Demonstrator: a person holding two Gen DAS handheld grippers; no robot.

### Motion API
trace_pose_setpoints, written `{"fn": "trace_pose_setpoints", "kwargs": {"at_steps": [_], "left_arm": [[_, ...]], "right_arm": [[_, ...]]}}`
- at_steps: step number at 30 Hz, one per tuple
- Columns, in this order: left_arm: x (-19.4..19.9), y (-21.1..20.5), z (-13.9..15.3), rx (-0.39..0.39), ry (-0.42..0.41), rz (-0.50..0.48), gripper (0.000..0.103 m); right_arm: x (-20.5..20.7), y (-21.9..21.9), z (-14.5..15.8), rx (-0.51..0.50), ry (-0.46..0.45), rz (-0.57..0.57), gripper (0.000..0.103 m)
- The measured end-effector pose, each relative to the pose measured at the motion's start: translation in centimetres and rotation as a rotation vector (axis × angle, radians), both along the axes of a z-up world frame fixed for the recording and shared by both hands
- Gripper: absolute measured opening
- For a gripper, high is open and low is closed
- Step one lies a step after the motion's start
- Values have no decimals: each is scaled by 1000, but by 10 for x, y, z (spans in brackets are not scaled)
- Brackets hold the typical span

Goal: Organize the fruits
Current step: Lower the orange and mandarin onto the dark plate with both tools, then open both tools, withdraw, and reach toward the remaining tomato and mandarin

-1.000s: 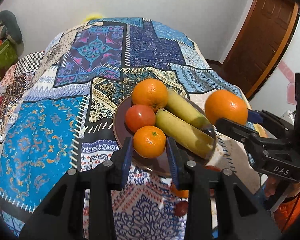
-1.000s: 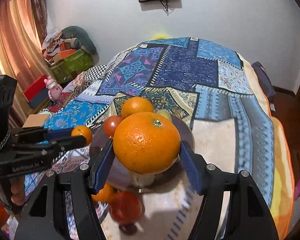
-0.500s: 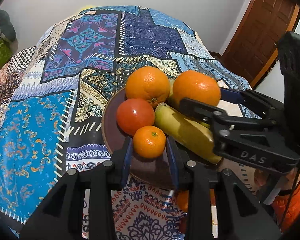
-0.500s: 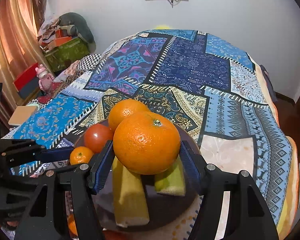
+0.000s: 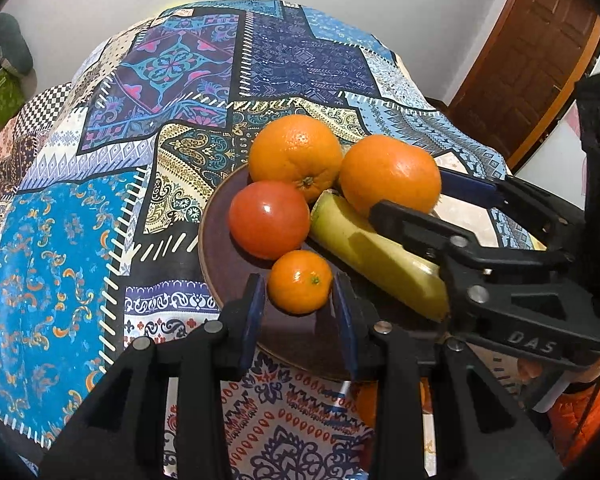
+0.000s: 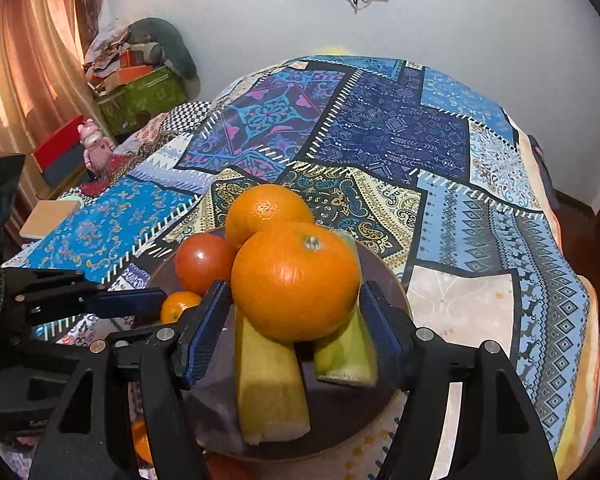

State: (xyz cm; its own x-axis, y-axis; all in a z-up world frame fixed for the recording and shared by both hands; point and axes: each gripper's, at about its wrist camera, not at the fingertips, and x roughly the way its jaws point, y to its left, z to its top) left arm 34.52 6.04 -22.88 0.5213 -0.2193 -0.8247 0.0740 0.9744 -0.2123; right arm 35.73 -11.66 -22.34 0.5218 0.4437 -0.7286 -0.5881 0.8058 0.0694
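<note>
The right hand-held gripper pinches a large round orange just above the two yellow-green bananas on the dark brown round plate, apparently to set it there. The left hand-held gripper brackets a small mandarin resting on the plate, pads barely spread, seemingly releasing it.

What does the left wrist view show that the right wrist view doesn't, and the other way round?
Left wrist only: the wooden door at the right, and the whole small orange between the left gripper fingers.
Right wrist only: the curtain, the green box, the pink toy, and a second banana under the big orange inside the right gripper.
Both: the brown plate, tomato, the other orange, one banana and the patterned cloth.
</note>
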Motion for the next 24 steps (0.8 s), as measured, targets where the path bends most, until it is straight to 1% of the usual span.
{"fn": "trace_pose_setpoints", "kwargs": {"at_steps": [6,12,17,24], "left_arm": [[-6,1,5,-5,0,7,34],[-21,2,22,-4,-22,11,34],[-43,2,43,10,-57,6,36],[-83,-2,62,35,-88,-21,39]], "right_arm": [[-7,-11,8,16,-3,-9,64],[-26,-27,24,43,-19,-19,64],[-49,-41,36,65,-29,-19,65],[-80,-51,37,77,-17,-18,67]]}}
